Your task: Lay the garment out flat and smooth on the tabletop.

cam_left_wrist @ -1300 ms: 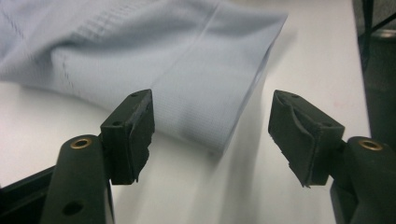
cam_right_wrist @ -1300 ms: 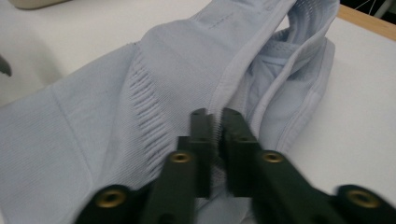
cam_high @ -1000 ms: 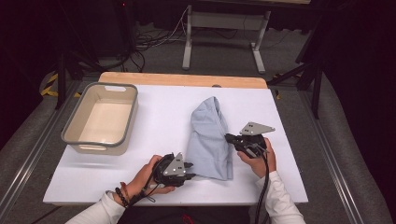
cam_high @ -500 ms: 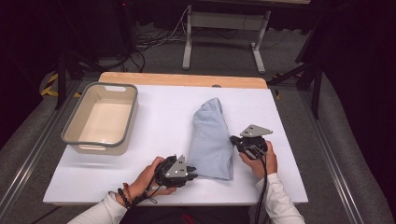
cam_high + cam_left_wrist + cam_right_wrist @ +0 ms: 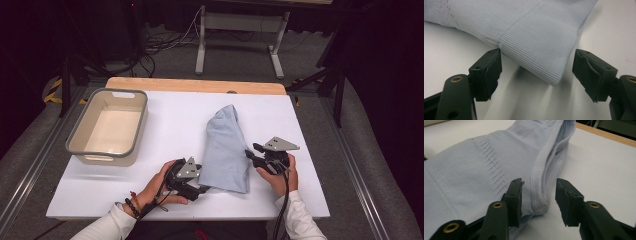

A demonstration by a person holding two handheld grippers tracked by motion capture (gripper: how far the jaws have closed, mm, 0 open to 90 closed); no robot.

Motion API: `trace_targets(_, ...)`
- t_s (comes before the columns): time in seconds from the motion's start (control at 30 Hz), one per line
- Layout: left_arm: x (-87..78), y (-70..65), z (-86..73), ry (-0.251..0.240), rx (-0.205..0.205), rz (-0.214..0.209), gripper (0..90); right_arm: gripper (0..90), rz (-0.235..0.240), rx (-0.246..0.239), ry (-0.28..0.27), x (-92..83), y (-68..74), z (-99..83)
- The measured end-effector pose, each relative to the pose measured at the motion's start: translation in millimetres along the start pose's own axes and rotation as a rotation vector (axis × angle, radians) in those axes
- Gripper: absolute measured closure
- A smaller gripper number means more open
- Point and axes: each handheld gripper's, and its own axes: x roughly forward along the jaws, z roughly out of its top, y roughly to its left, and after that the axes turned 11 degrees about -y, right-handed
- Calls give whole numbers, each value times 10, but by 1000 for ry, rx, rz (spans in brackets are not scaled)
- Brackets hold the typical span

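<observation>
White table (image 5: 165, 125) carries a folded blue garment (image 5: 226, 150); with left tongs (image 5: 204, 188) and right tongs (image 5: 248, 154) just opening off its edges, a snagged hem could undo the fold.

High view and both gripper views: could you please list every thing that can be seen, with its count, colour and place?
Folded garment: one, light blue, middle of the table, between the two grippers.
Bin: one, beige with grey rim, left part of the table.
Table: one, white top with a wooden far edge.
Metal stand: one, grey, on the floor behind the table.
Cables: several, dark, on the floor behind the table.
Left gripper: one, black, at the garment's near corner; fingers have just been opening, apart around the corner.
Right gripper: one, black, at the garment's right edge; fingers just opening, the hem between them.
</observation>
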Motion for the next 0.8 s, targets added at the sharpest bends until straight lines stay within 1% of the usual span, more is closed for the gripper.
trace_targets(0.07,34,9,-4,5,4,-3,267,481,13,11,-18,24,2,-3)
trace_targets(0.1,54,9,-5,22,-5,0,281,449,25,18,-22,44,3,-5)
trace_targets(0.17,77,9,6,27,11,2,316,384,13,13,13,117,2,-21)
trace_targets(0.2,82,0,10,30,15,19,331,368,12,14,33,161,-12,-42)
trace_targets(0.27,94,18,19,31,12,-5,379,321,16,49,69,256,-73,-97)
trace_targets(0.3,93,27,19,31,10,-25,428,309,21,75,87,292,-105,-117)
trace_targets(0.33,95,28,18,26,14,-41,497,292,30,103,109,332,-139,-139)
trace_targets(0.37,95,28,18,25,20,-46,536,277,34,120,124,365,-166,-158)
trace_targets(0.4,94,27,19,27,20,-58,576,286,37,132,130,384,-181,-172)
trace_targets(0.43,97,29,21,26,23,-70,616,320,54,154,140,399,-202,-182)
trace_targets(0.47,99,27,22,26,23,-77,668,376,80,179,147,405,-223,-182)
trace_targets(0.5,102,21,30,32,27,-82,699,453,101,192,151,409,-235,-183)
trace_targets(0.53,106,20,36,32,39,-81,754,516,145,233,158,415,-249,-187)
trace_targets(0.57,101,11,42,41,41,-79,770,540,151,239,160,418,-251,-187)
trace_targets(0.63,82,-6,51,55,61,-53,803,586,169,250,163,424,-260,-187)
trace_targets(0.67,74,-1,51,57,68,-51,816,627,174,255,159,426,-260,-183)
trace_targets(0.7,52,4,49,66,75,-48,818,640,175,248,152,428,-254,-182)
trace_targets(0.77,18,19,46,67,88,-38,822,672,180,244,148,441,-230,-171)
trace_targets(0.8,-18,33,47,67,85,-33,822,684,181,239,145,448,-216,-165)
